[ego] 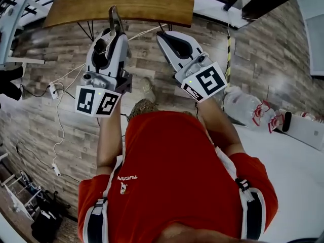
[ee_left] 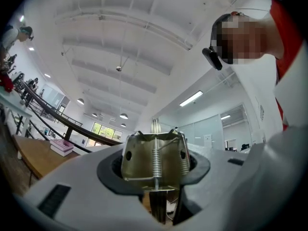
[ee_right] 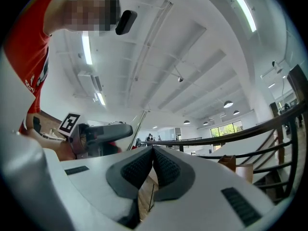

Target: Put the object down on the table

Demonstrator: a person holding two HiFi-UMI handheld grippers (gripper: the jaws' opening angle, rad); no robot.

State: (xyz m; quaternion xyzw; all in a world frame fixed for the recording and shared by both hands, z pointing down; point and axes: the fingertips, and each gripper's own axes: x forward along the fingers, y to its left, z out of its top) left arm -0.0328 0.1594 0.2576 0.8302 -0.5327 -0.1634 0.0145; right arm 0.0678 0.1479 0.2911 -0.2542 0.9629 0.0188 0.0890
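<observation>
Head view: left gripper (ego: 117, 34), gripping metal clamp (ego: 113, 15), at table (ego: 152, 4) edge.

Wooden table (ego: 126, 1), pink box (ee_left: 61, 147) atop

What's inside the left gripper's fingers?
A brass-coloured metal piece with a spring, pinched by the left gripper. Its lower end is hidden between the fingers.

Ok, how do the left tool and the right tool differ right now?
The left tool is shut on a brass-coloured spring clip, which keeps its jaws apart. The right tool is shut with nothing between its pads. In the head view the left tool points straight up the picture, while the right tool slants toward the left one. Both are white and aim toward the wooden table.
</observation>
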